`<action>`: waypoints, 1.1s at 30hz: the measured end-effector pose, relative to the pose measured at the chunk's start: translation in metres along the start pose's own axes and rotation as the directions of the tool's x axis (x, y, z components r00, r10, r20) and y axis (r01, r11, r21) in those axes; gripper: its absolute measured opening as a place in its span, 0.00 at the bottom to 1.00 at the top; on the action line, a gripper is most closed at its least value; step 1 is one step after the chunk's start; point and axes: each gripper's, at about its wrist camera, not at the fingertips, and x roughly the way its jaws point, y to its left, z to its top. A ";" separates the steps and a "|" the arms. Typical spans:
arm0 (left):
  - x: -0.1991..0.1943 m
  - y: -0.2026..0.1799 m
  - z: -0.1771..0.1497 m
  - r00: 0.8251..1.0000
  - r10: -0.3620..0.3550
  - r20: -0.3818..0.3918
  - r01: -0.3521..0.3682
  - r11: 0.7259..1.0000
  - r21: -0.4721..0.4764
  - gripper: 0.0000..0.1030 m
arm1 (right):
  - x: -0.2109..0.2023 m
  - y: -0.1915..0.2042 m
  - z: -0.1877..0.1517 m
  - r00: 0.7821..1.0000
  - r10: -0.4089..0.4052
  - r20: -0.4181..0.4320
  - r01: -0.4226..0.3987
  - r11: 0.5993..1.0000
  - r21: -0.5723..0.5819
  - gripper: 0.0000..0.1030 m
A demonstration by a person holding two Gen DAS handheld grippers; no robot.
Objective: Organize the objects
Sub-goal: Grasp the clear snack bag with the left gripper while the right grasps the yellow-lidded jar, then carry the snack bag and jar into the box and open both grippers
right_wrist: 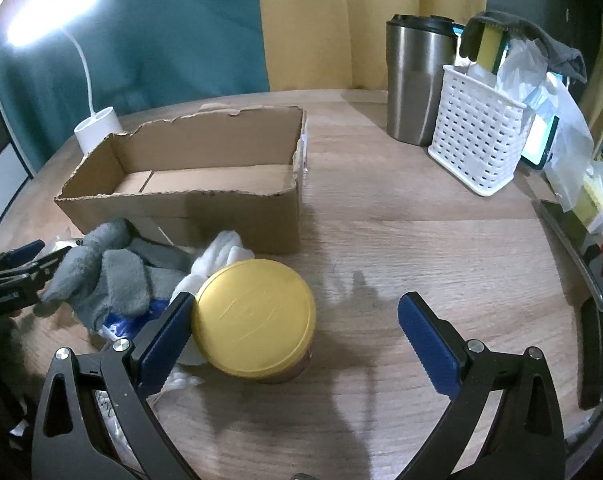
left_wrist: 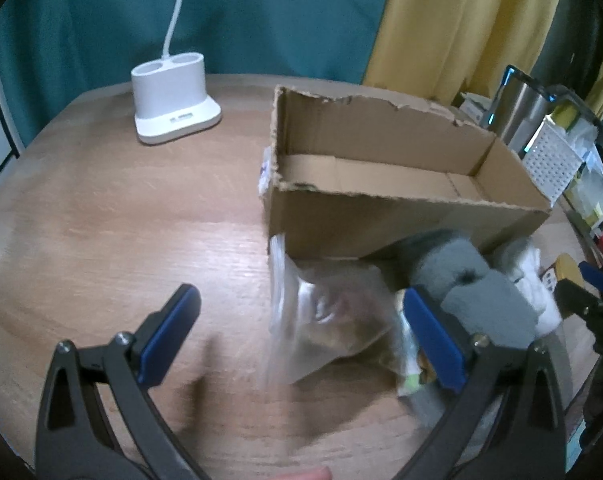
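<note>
We find the left gripper (left_wrist: 301,336) with its jaws spread wide, holding nothing, low over the wooden table (left_wrist: 121,220). Between its fingers lies a clear plastic bag (left_wrist: 333,320), blurred, its contents not legible. Its right finger sits just beside a grey plush cloth (left_wrist: 465,280), which lies against the near wall of the cardboard box (left_wrist: 381,216); we cannot tell whether finger and cloth touch.

We find the right gripper (right_wrist: 295,320) likewise spread wide and gripping nothing. Its left pad (right_wrist: 169,336) sits against the side of a round jar with a gold lid (right_wrist: 255,320); the right pad stands well apart from it. The jar stands upright on the table, just in front of the box's near right corner.

In the right wrist view the box (right_wrist: 189,204) is open-topped with torn upper edges, and we see only bare cardboard floor inside. Beside the jar lie the grey cloth (right_wrist: 113,280) and a white cloth (right_wrist: 221,256), both outside the box, touching one another. A blue-and-white item shows beneath them, too hidden to name.

At the far edge we note a white lamp base (left_wrist: 173,100), lit in the right view. To the right stand a steel travel mug (right_wrist: 415,80) and, touching it, a white perforated basket (right_wrist: 473,148) holding a yellow sponge and plastic wrap.
</note>
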 end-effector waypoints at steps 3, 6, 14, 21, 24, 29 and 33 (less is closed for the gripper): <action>0.007 0.001 0.000 1.000 -0.014 -0.027 0.014 1.000 -0.003 0.99 | 0.002 -0.001 0.000 1.000 0.014 -0.005 -0.014 1.000 0.003 0.94; 0.011 0.000 -0.001 0.998 -0.031 -0.046 0.031 1.000 -0.002 0.94 | 0.007 -0.002 0.000 0.999 0.041 -0.029 -0.041 0.999 0.009 0.83; 0.011 -0.003 -0.004 0.994 -0.084 -0.066 0.085 0.996 0.007 0.57 | 0.008 0.001 -0.001 0.998 0.053 -0.034 -0.053 0.998 -0.012 0.59; 0.001 -0.002 -0.006 0.994 -0.093 -0.054 0.093 0.996 0.002 0.53 | 0.005 0.001 -0.003 0.999 0.045 -0.024 -0.045 0.999 -0.022 0.59; -0.004 -0.001 -0.005 0.995 -0.096 -0.041 0.096 0.995 -0.003 0.53 | -0.001 0.001 -0.001 0.999 0.046 -0.008 -0.046 0.999 -0.025 0.59; -0.019 0.000 -0.002 0.995 -0.101 -0.008 0.101 0.995 -0.011 0.52 | -0.014 0.000 0.005 0.998 0.054 0.021 -0.053 0.998 -0.031 0.59; -0.033 0.002 0.004 0.995 -0.102 0.022 0.103 0.995 -0.016 0.52 | -0.024 -0.002 0.012 0.998 0.053 0.042 -0.051 0.998 -0.042 0.59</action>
